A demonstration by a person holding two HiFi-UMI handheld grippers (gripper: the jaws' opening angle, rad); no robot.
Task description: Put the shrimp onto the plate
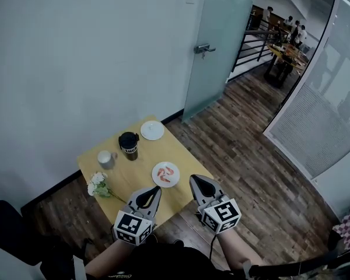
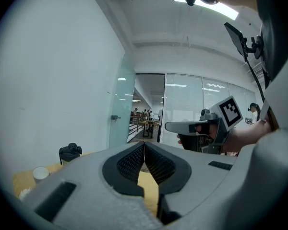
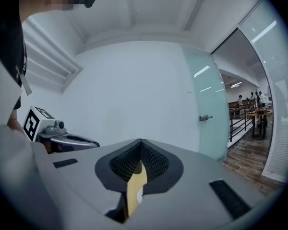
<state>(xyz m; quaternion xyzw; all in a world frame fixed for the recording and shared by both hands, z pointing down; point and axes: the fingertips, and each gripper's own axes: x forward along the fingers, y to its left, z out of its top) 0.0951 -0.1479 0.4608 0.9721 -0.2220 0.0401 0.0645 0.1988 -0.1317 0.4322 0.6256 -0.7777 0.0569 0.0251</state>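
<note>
**First spotter:** Your table is a small square of pale wood, set close beside the grey-white wall with one corner turned toward you. The shrimp lies on the plate, at about four o'clock from the table's middle, near the edge closest to your right hand.

**Second spotter:** Round the rest of that top you have a white dish at twelve o'clock, a black tumbler at eleven, a small cup at nine and a sprig of white flowers at eight, by the left edge.

**First spotter:** Your left gripper has its jaws pressed together with nothing between them. Your right gripper is closed tip to tip as well, and empty. You hold both at the table's near edge, clear of everything on it.

**Second spotter:** The floor around you is dark wood plank. At one o'clock in the head view stands a frosted glass door with a metal handle. Past it, between one and two o'clock, you can see a railing and some people standing far off.
</note>
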